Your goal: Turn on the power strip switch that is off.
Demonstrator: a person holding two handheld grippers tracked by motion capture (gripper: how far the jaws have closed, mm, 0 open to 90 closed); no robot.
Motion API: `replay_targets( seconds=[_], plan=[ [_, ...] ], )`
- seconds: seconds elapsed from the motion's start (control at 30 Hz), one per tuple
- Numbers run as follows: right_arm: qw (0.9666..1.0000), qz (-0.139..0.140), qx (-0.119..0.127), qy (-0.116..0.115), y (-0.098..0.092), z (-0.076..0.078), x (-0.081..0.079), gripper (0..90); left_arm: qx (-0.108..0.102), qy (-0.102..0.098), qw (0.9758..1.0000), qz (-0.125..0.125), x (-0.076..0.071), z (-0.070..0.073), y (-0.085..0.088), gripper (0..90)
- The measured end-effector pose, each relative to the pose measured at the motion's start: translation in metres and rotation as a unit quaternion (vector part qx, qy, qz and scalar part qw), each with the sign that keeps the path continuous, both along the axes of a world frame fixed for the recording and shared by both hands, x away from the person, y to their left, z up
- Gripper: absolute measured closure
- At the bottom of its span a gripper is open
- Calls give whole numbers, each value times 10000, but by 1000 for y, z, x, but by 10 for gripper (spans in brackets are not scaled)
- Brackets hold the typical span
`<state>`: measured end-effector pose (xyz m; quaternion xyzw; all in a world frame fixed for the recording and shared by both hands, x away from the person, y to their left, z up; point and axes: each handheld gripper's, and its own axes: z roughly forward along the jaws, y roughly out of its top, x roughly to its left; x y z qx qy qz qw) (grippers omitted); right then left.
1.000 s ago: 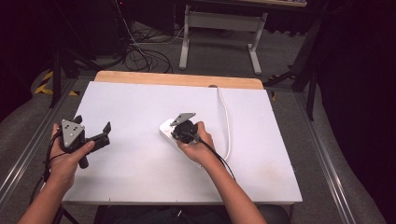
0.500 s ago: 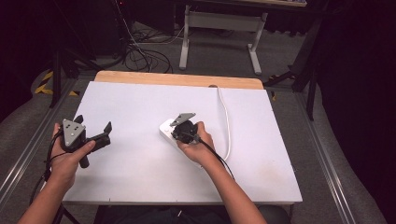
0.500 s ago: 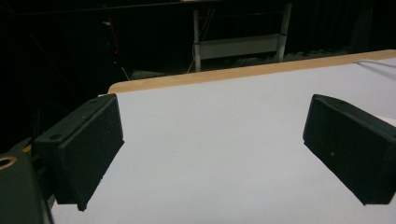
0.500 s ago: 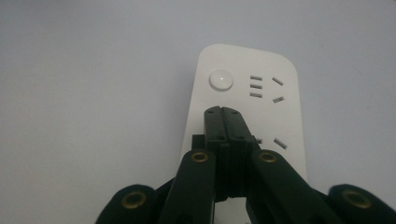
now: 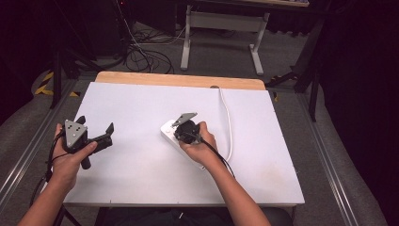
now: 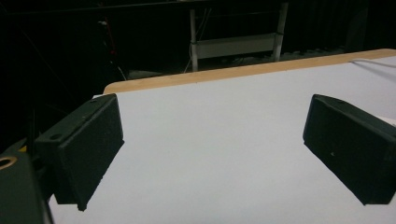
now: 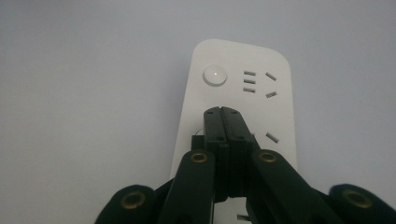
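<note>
A white power strip [image 7: 236, 60] lies flat on the white table [image 5: 141, 174], with a round button [image 7: 215, 75] near its far end and socket slots beside it. My right gripper [image 7: 222, 111] points down at the strip's middle, jaws pressed together with nothing visible between them. In the high view the right gripper [image 5: 180, 133] and its hand cover most of the power strip [image 5: 168, 132]. My left gripper [image 5: 95, 124] hovers over the table's left side, well apart from the strip. Its jaws stand wide open and empty in the left gripper view [image 6: 215, 149].
A white cable [image 5: 229, 127] runs from the strip toward the table's far edge, just right of the right hand. A wooden strip [image 5: 179, 80] borders the far side. Beyond it are a metal stand and floor cables.
</note>
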<state>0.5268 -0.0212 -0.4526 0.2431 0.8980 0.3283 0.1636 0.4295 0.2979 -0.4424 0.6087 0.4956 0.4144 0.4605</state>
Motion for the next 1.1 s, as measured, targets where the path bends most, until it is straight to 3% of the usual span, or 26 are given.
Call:
replay_targets(
  seconds=[0.37,0.5,0.57,0.63,0.77,1.1],
  plan=[
    [9999,-13,131,75,-2,-1,1,900,15,2,10000,-5,1,0,0,56],
    [10000,-16,93,6,-1,-1,0,900,3,18,10000,-15,1,0,0,56],
    [9999,-52,13,-160,-1,1,1,900,11,17,10000,-54,1,0,-1,56],
    [9994,-91,300,-142,-5,4,3,900,33,21,10000,-68,1,0,-2,56],
    [9978,-82,625,-218,-10,11,2,900,19,40,10000,-72,3,-1,-2,56],
    [9937,-125,1091,-228,-26,20,2,900,13,38,10000,-76,3,0,-2,56]
  ],
)
